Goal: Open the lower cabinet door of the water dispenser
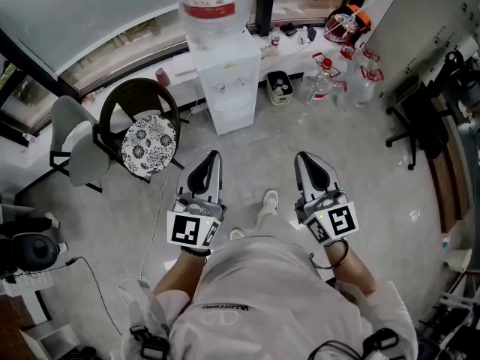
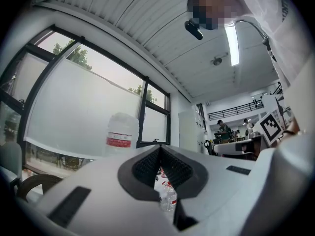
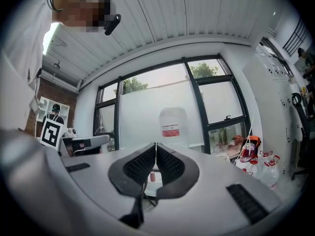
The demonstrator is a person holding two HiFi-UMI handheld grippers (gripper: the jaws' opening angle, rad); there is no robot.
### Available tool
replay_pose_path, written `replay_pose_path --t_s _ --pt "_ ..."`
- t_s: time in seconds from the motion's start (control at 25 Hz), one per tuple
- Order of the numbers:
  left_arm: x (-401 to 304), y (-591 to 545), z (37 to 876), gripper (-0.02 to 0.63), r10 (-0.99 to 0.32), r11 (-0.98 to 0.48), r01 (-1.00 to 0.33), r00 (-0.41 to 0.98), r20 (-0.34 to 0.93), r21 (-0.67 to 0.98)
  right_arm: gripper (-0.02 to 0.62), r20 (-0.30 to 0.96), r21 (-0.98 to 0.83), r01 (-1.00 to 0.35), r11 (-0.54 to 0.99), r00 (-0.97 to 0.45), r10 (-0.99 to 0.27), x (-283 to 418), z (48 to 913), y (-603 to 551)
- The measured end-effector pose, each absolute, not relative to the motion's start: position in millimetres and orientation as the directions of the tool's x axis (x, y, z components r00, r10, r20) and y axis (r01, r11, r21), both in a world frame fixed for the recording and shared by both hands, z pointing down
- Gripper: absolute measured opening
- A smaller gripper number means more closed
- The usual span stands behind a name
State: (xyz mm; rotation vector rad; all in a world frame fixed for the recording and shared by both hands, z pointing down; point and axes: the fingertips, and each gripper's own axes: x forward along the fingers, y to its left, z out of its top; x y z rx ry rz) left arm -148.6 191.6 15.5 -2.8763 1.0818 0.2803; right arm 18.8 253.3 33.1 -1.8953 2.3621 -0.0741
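Observation:
The white water dispenser (image 1: 225, 73) stands against the window wall with a clear bottle (image 1: 210, 2) on top; its lower cabinet door (image 1: 235, 112) is closed. Both grippers are held above the floor, well short of it and pointing toward it. My left gripper (image 1: 215, 154) is shut with nothing between its jaws, and my right gripper (image 1: 302, 156) is shut and empty too. In the left gripper view the bottle (image 2: 120, 134) rises beyond the shut left gripper (image 2: 160, 149). In the right gripper view the bottle (image 3: 173, 126) stands straight ahead above the right gripper (image 3: 156, 145).
A dark chair with a patterned cushion (image 1: 148, 145) and a grey chair (image 1: 75, 145) stand left of the dispenser. A small bin (image 1: 280, 86) and several water jugs (image 1: 330, 81) sit to its right. A black office chair (image 1: 420, 126) is at the far right.

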Motion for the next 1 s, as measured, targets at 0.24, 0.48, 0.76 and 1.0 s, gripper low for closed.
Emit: replay_pose_path --t_s 0.24,0.48,0.76,1.0 --pt "-112.1 152.1 17.7 0.002 -0.664 -0.74 -0.672 0.726 -0.178 0.018 0.017 -0.033 -0.121 -0.962 0.243 -0.241 -0.97 55.5 38.5 210.2" --pt "-75.9 107.8 29.8 0.002 -0.684 -0.724 -0.689 0.712 -0.159 0.032 0.017 -0.012 -0.132 -0.952 0.275 -0.275 -0.961 90.1 48.1 160.0" --pt "-35.8 55.9 35.0 0.002 -0.712 -0.698 -0.716 0.688 -0.141 0.025 0.017 0.013 -0.133 -0.933 0.334 -0.339 -0.941 130.2 53.6 100.7" --pt "-7.1 28.1 41.7 0.002 -0.738 -0.669 -0.743 0.66 -0.141 0.026 0.017 0.04 -0.158 -0.903 0.399 -0.409 -0.912 156.3 75.1 66.7"
